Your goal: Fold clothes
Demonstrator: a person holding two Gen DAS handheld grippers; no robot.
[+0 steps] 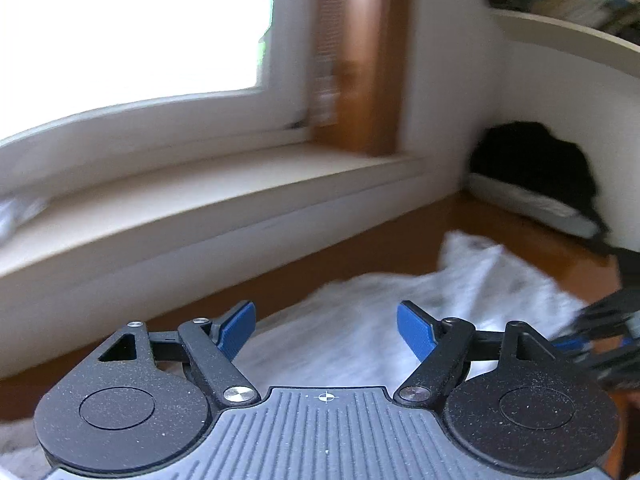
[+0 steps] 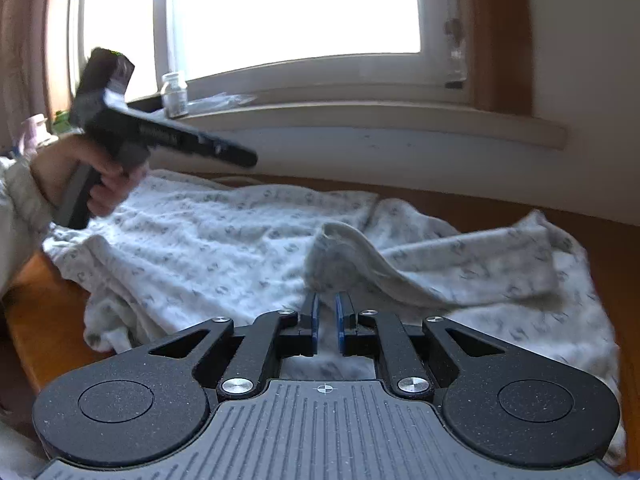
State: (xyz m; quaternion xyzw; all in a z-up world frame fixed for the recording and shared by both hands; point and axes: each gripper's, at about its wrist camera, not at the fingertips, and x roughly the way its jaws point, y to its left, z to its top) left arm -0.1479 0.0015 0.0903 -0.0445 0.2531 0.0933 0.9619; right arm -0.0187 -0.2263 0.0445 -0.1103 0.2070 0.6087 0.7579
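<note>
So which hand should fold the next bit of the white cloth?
Probably the right. Its tongs sit low at a raised fold of the cloth, nearly shut. The left tongs are wide open, up in the air, aimed at the windowsill.

Each black tool (image 2: 326, 320) has 2 blue-padded fingers (image 1: 414, 330), silver screws and a ribbed grey body.

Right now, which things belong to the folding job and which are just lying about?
Job: white patterned garment; left tongs, open; right tongs, nearly closed with no cloth visibly pinched.
Lying about: jar on the windowsill; dark bundle under the shelf.
</note>
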